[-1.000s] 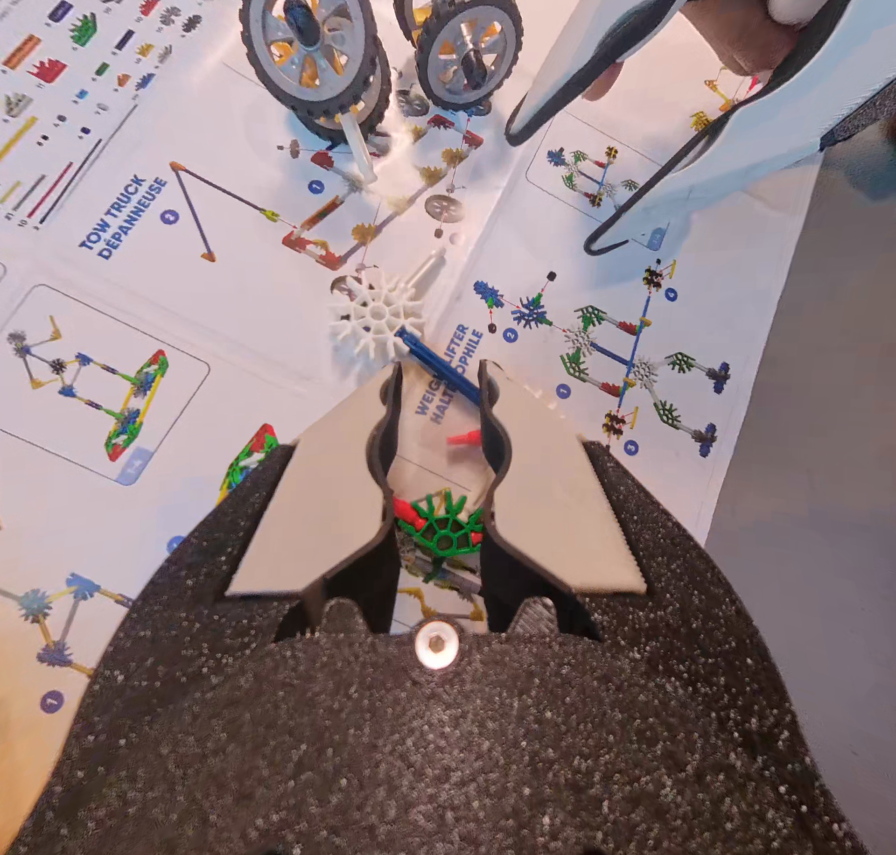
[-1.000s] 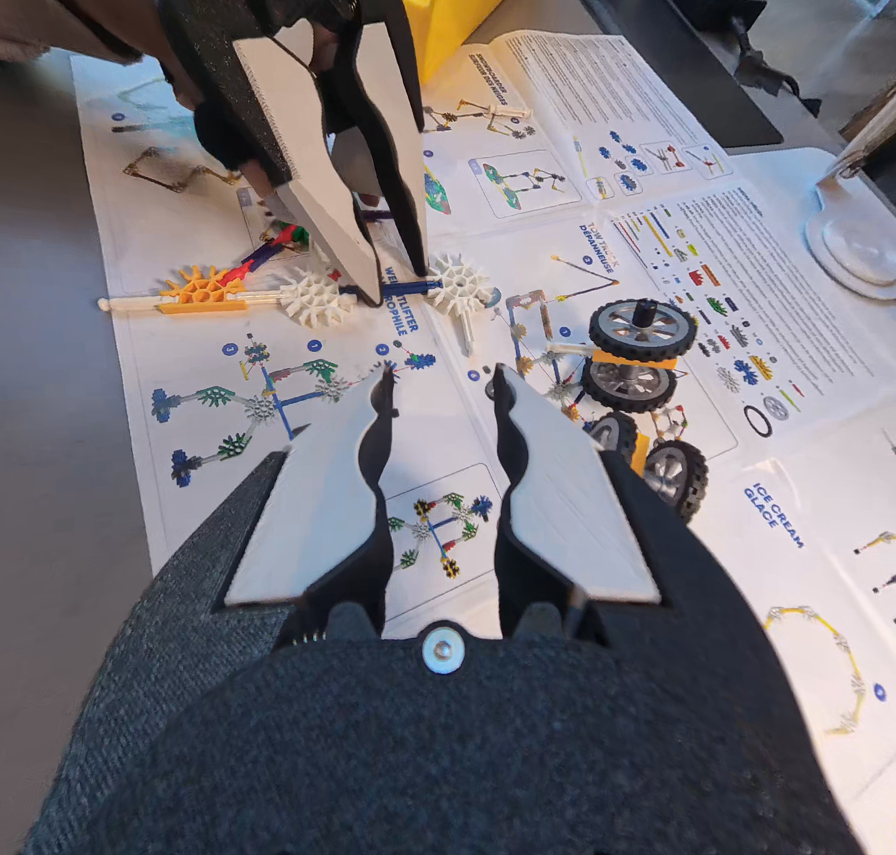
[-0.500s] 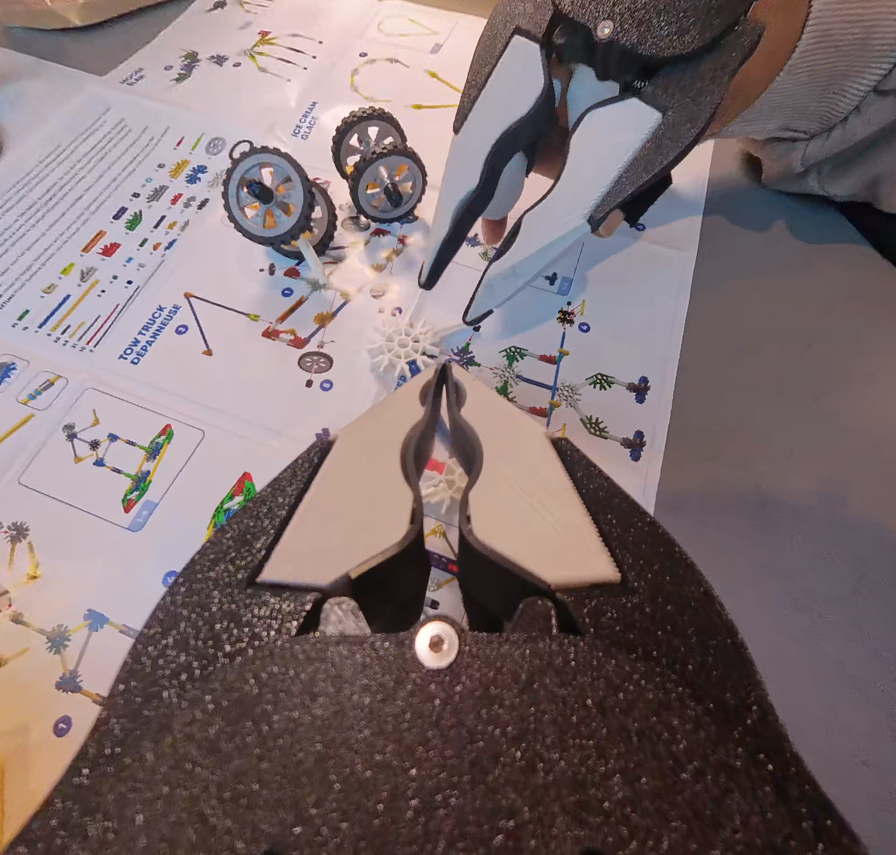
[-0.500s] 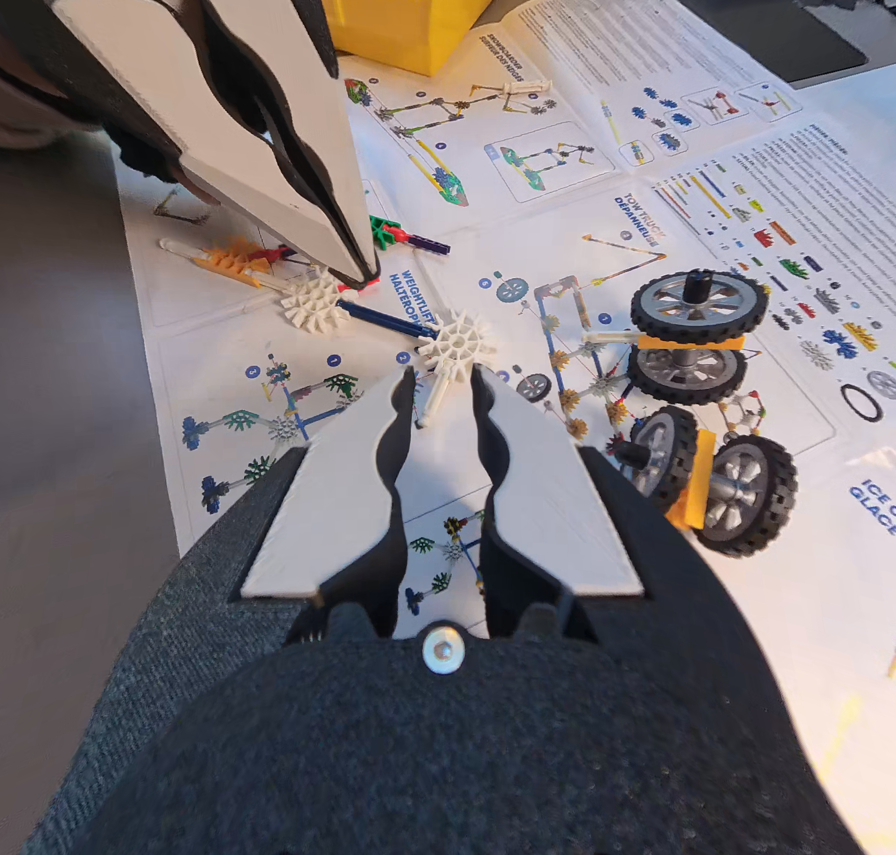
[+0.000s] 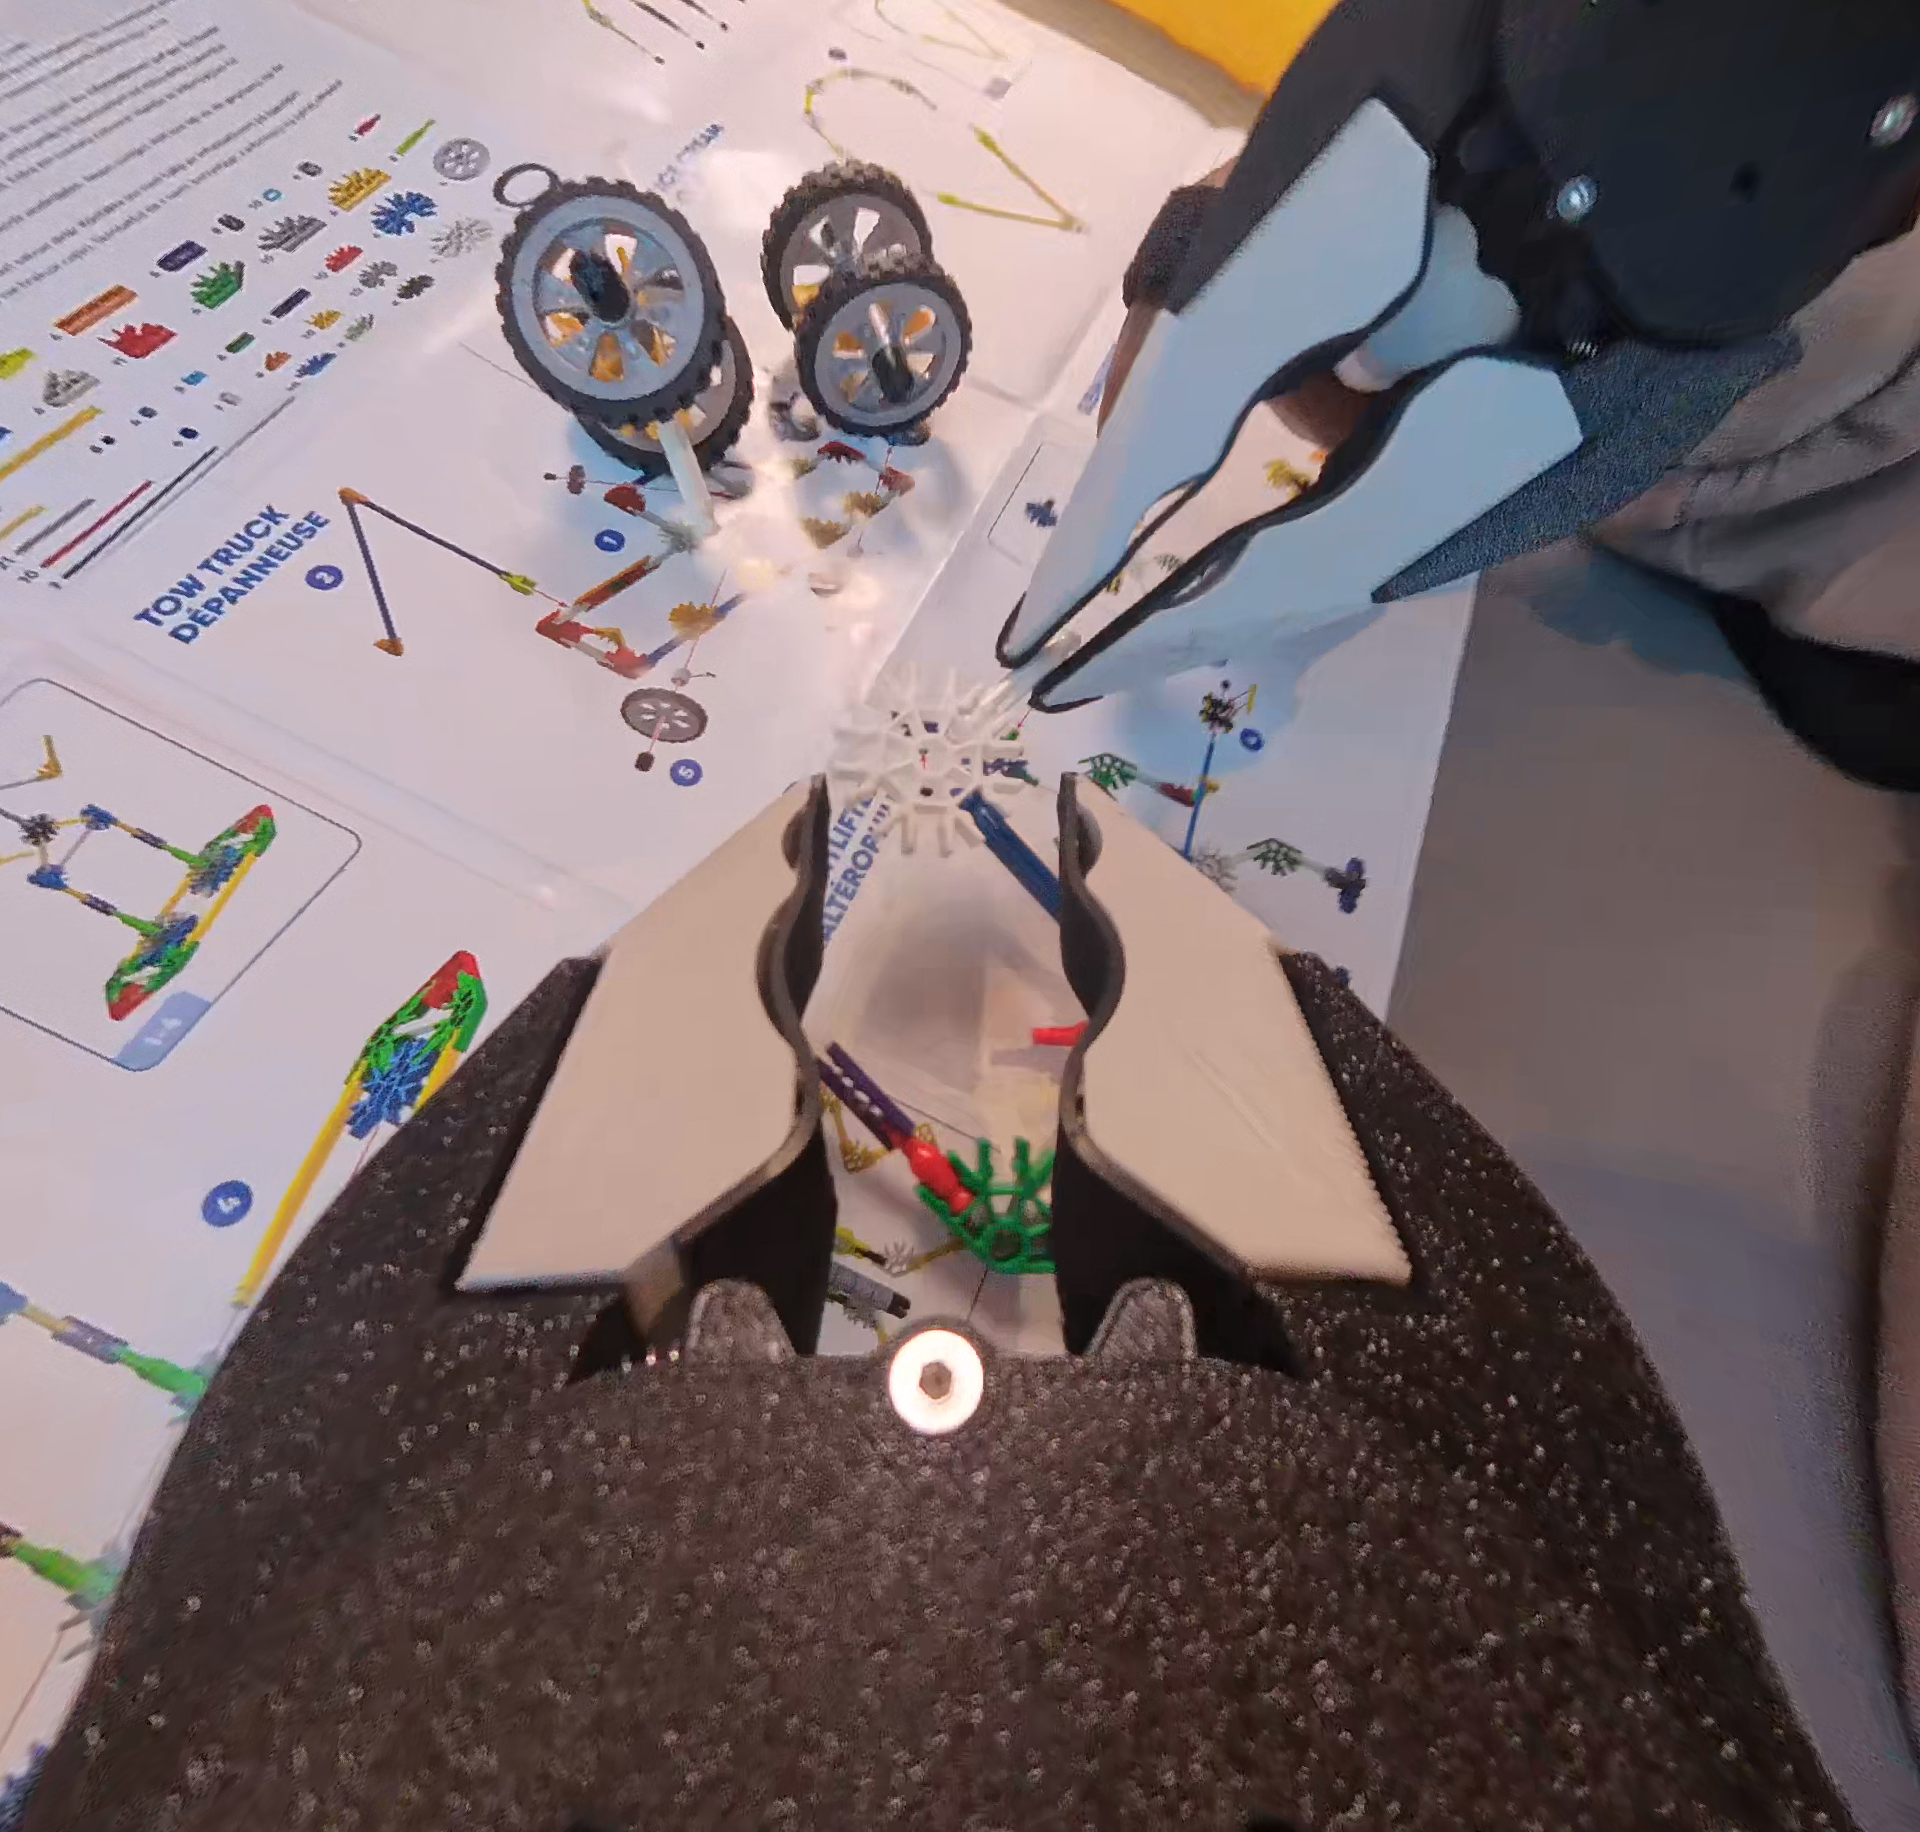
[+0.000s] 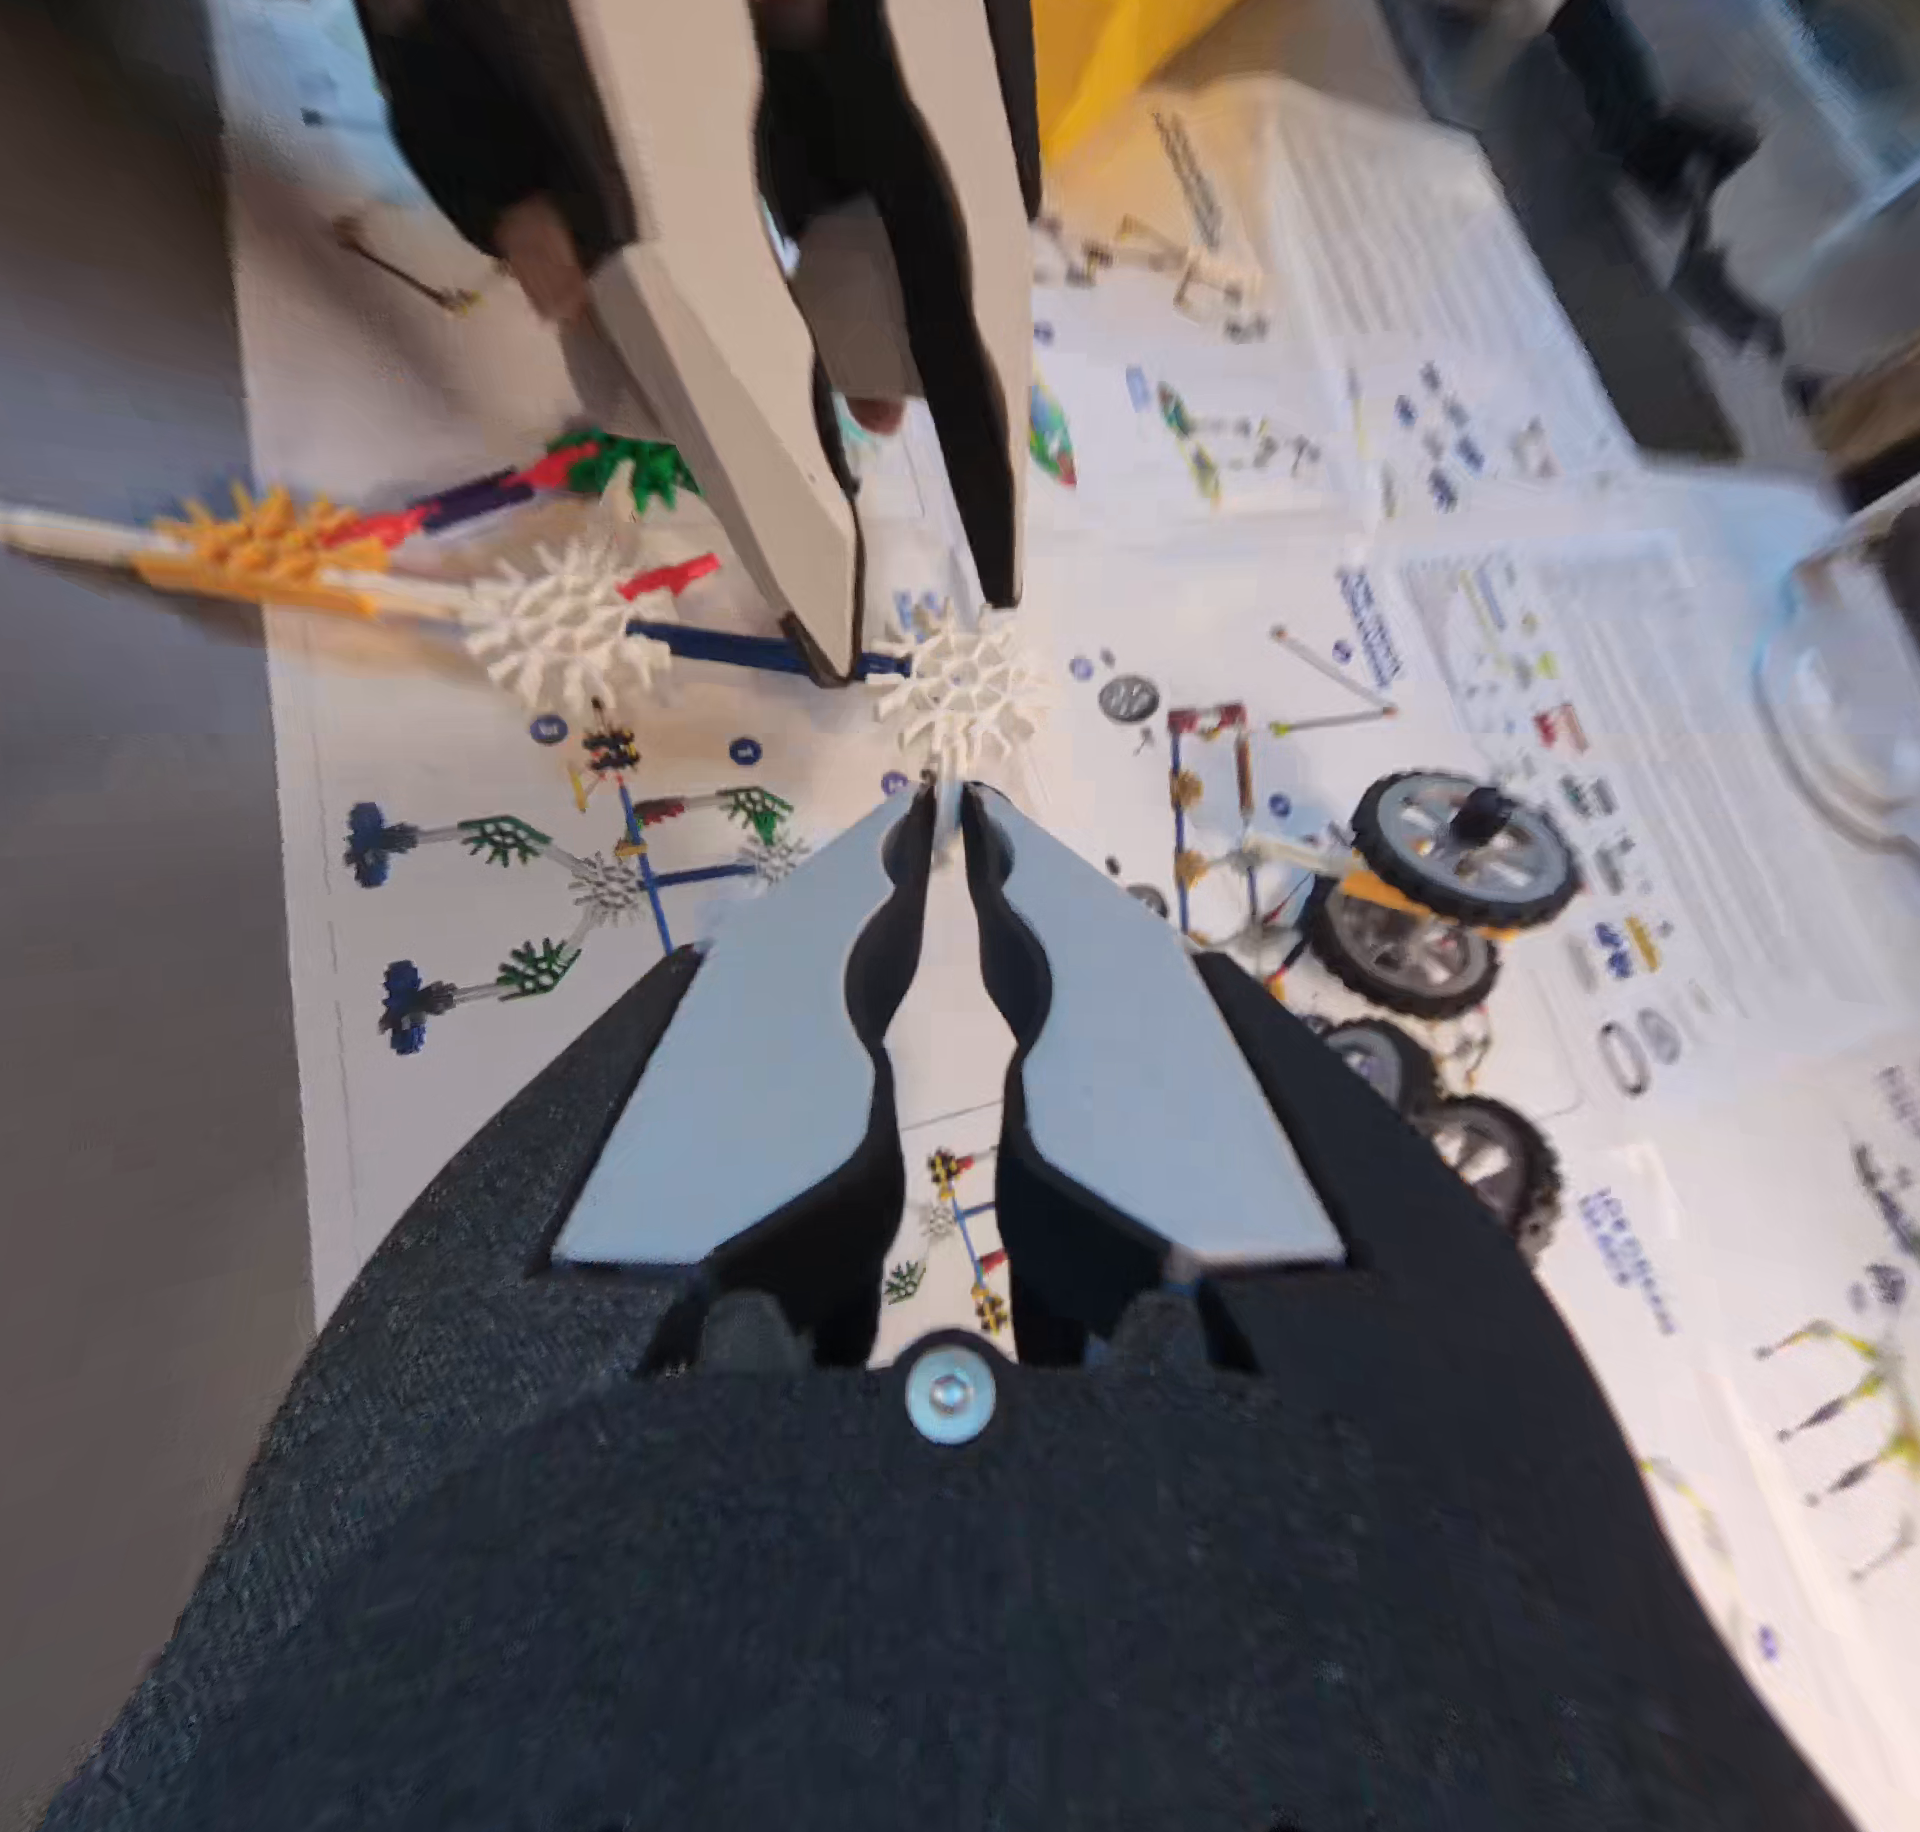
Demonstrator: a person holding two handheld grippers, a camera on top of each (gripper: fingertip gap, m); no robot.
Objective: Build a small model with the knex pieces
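Fingers of our right hand-held gripper (image 6: pixel 943 795) pinch a thin white rod (image 6: pixel 943 826) plugged into a white snowflake connector (image 6: pixel 961 693). Our left hand-held gripper (image 5: pixel 940 803) gapes wide over the blue rod (image 5: pixel 1016 852) joining 2 connectors on the instruction sheet (image 5: pixel 436 702).

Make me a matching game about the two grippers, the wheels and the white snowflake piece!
Things:
1. left gripper
2. right gripper
3. wheels
4. white snowflake piece

States:
a. black tyres
b. jaws wide apart
c. stuck on a blue rod
d. jaws pinched on a white rod

Pairs: 1-b, 2-d, 3-a, 4-c
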